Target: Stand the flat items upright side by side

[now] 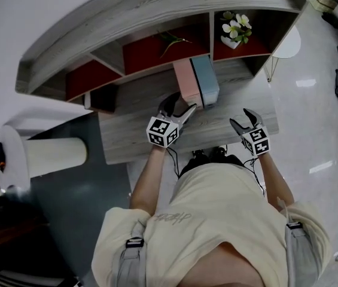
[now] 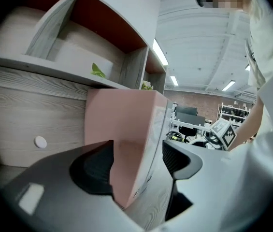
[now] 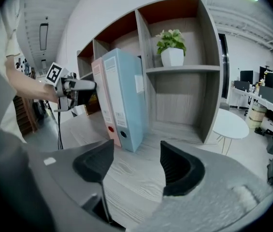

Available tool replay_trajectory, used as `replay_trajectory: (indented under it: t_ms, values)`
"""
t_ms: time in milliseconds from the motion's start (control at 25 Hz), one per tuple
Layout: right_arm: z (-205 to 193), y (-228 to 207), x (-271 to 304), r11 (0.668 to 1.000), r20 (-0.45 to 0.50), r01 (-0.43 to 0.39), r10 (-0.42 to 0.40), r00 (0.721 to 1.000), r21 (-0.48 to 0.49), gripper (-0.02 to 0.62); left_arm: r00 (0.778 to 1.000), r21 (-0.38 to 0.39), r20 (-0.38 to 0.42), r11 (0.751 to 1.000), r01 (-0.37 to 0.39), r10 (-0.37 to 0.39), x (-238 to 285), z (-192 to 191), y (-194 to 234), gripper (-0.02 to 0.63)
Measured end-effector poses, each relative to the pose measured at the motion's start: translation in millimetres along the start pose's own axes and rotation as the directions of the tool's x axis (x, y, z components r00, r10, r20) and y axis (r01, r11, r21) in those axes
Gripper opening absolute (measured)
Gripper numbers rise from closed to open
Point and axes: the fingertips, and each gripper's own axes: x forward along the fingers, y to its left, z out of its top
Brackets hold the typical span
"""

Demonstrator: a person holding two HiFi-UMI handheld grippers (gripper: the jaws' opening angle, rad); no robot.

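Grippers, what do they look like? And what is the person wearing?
The left gripper and right gripper are grey and curved, with black ribbed pads inside. Each carries a white cube printed with black square markers, and a thin black cable trails from each. The person wears a cream short-sleeved T-shirt with grey shoulder straps.

Bare desk [image 1: 234,97] lay open right of the upright blue binder [image 1: 206,76]. The pink binder [image 1: 185,82] blocked its left side. The shelf unit [image 1: 157,5] walled off the far side.
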Motion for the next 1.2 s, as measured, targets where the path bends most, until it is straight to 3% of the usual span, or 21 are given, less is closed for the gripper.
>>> replay_trajectory:
  t_ms: [240, 360, 440, 520, 640, 800, 1000, 1200]
  values:
    - [76.3, 22.8, -18.2, 0.999, 0.162, -0.034, 0.038, 0.986, -0.029, 0.298, 0.996, -0.055, 0.073, 0.998, -0.038, 0.042, -36.9, 25.1, -12.9, 0.267]
    - [121.2, 28.6, -35.9, 0.999, 0.249, -0.044, 0.049, 0.967, -0.026, 0.284, 0.991, -0.032, 0.122, 0.998, -0.045, 0.048, -55.8, 50.6, -23.0, 0.206]
    - [147.9, 28.2, -48.4, 0.999, 0.308, -0.051, 0.049, 0.95, -0.001, 0.255, 0.99, -0.009, 0.111, 0.996, -0.088, 0.088, -63.0, 63.1, -22.1, 0.167]
    - [170.6, 26.8, -61.6, 0.999, 0.358, -0.05, 0.043, 0.933, 0.01, 0.178, 0.987, 0.006, 0.091, 0.991, -0.132, 0.13, -66.4, 72.7, -19.6, 0.1]
    - [198.3, 28.0, -77.7, 0.999, 0.407, -0.019, 0.031, 0.913, -0.033, 0.112, 0.981, 0.01, 0.08, 0.984, -0.18, 0.178, -68.6, 86.0, -15.9, 0.015]
    - [227.7, 30.8, -91.4, 0.998, 0.455, 0.001, 0.03, 0.89, -0.066, 0.003, 0.968, -0.017, 0.109, 0.974, -0.224, 0.224, -71.3, 111.8, -11.9, 0.012]
    - [261.9, 38.2, -106.7, 0.995, 0.514, -0.011, 0.062, 0.855, -0.1, 0.002, 0.955, -0.056, 0.168, 0.97, -0.237, 0.243, -74.9, 152.5, -6.6, 0.012]
    - [290.9, 43.3, -114.1, 0.983, 0.528, 0.005, 0.096, 0.844, -0.186, 0.002, 0.943, -0.04, 0.205, 0.965, -0.261, 0.263, -73.6, 185.4, -1.4, 0.012]
